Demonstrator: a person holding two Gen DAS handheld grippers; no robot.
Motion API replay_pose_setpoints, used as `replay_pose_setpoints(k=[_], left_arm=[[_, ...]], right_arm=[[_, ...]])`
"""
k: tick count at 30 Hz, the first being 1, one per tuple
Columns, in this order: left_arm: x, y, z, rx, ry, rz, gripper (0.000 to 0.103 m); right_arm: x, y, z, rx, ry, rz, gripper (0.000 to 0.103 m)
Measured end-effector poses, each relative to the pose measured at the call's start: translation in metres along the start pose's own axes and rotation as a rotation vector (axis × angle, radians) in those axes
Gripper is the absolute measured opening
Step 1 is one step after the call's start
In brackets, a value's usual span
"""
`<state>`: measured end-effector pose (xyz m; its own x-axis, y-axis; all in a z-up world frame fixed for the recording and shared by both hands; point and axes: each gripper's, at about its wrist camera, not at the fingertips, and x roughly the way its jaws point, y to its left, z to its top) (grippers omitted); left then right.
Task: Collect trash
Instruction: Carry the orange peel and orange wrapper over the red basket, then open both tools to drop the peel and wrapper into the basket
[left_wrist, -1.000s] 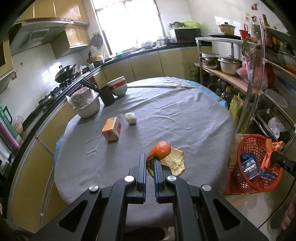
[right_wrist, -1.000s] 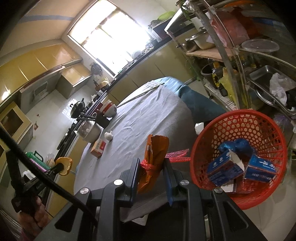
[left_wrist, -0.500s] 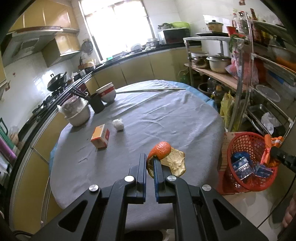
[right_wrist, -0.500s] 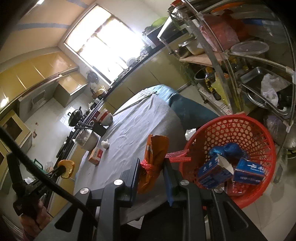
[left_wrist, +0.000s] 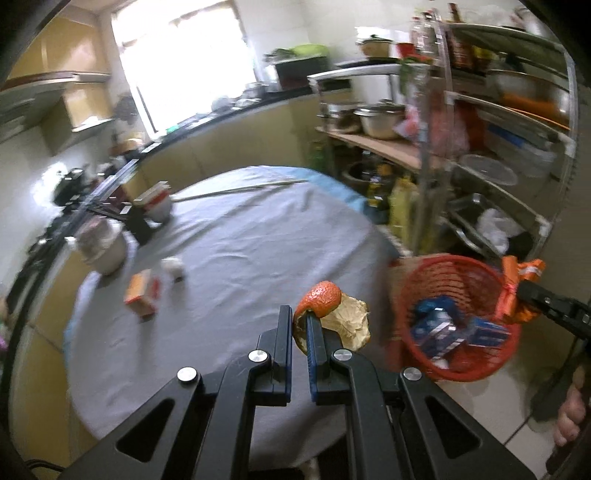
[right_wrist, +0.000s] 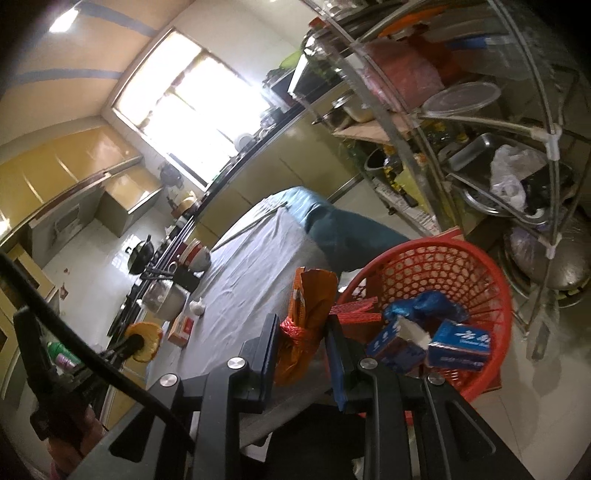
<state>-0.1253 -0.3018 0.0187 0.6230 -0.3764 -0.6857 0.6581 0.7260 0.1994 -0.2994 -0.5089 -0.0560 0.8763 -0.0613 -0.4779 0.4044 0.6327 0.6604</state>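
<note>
My left gripper (left_wrist: 298, 318) is shut on an orange peel (left_wrist: 322, 294) with pale pith, held above the near edge of the round grey table (left_wrist: 236, 258). My right gripper (right_wrist: 302, 325) is shut on an orange snack wrapper (right_wrist: 310, 295) tied with red string, held beside the rim of the red trash basket (right_wrist: 439, 254). The basket (left_wrist: 443, 273) stands on the floor right of the table and holds blue cartons (right_wrist: 458, 343). An orange box (left_wrist: 139, 291) and a white crumpled paper ball (left_wrist: 173, 265) lie on the table.
A pot (left_wrist: 103, 247), a black cup of chopsticks (left_wrist: 138, 225) and stacked bowls (left_wrist: 157, 201) stand at the table's far left. A metal shelf rack (left_wrist: 480, 147) full of pots and trays stands right behind the basket. Counters line the back wall.
My left gripper has swung right with the peel, bringing the basket closer in its view. My right gripper has risen a little over the basket, still gripping the wrapper.
</note>
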Motion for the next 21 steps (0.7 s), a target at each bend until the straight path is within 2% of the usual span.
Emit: replay_pose_setpoints(k=[4,17,21], left_arm=[[0.011,-0.023,0.005,0.017,0.008,-0.115,0.007],[0.037,-0.087,0.020,0.084,0.058,-0.270,0.007],[0.047,-0.106,0.017,0.107,0.093,-0.300,0.007]], right_arm=[[-0.012,-0.013,0.006,0.019,-0.028,-0.023,0.027],[-0.020,-0.046,0.008,0.082,-0.042,-0.077,0.027],[-0.015,-0.060,0.006,0.103,-0.029,-0.125,0.027]])
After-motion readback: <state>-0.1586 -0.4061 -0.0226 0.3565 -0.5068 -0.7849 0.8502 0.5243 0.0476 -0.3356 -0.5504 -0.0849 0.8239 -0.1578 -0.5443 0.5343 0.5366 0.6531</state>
